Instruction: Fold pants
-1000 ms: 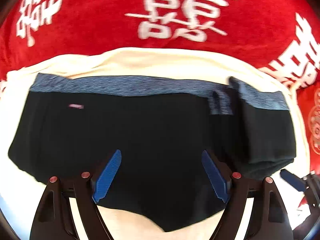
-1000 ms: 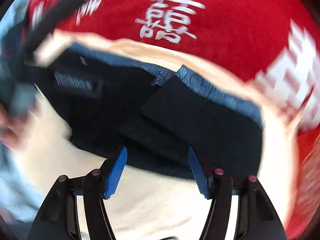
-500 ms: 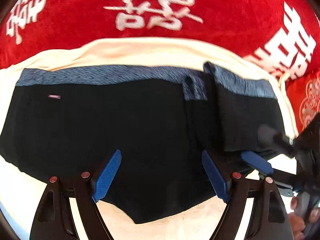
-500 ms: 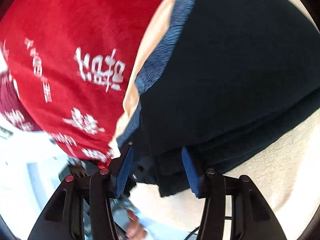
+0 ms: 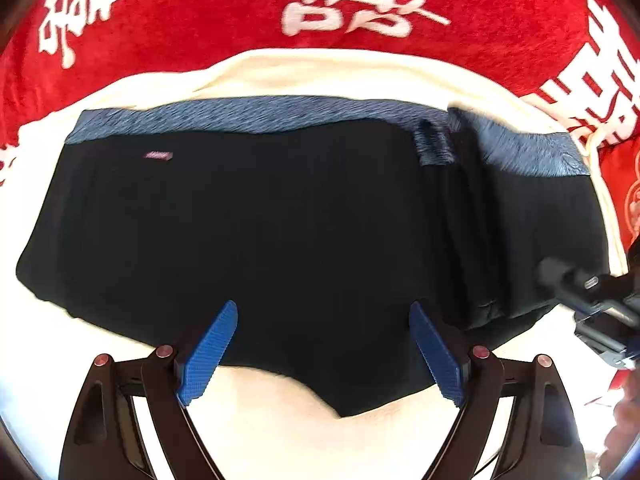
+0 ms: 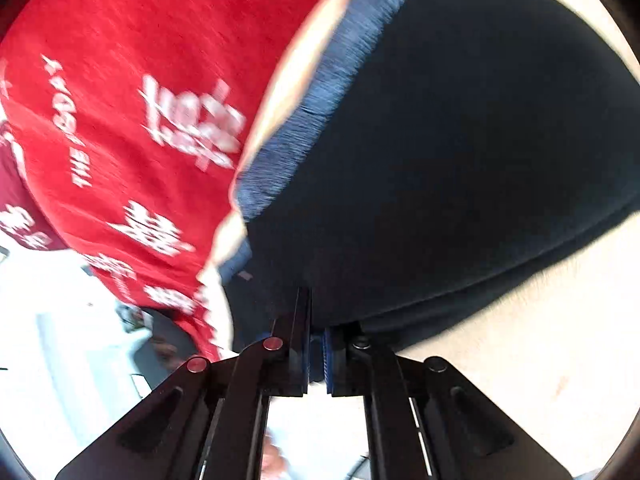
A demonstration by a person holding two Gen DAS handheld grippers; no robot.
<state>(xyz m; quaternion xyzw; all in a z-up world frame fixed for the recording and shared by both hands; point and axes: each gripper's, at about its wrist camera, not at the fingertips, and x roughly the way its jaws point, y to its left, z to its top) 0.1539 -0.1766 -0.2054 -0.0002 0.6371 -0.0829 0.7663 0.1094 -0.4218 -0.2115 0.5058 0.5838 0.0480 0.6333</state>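
Only right-wrist view shows right tongs [image 6: 316, 354] clamped on pants [image 6: 460, 160]; left tongs [image 5: 324, 354] spread wide.

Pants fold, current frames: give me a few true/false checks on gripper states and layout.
1. The left gripper is open, with nothing between its fingers. True.
2. The right gripper is wide open above the pants. False: its jaws are closed on the edge of the black pants.
3. The pants' waistband is blue-grey. True.
4. The pants lie directly on the red blanket. False: they lie on a cream cloth, which sits on the red blanket.
5. The pants are spread fully flat. False: the right-hand part is already folded over.
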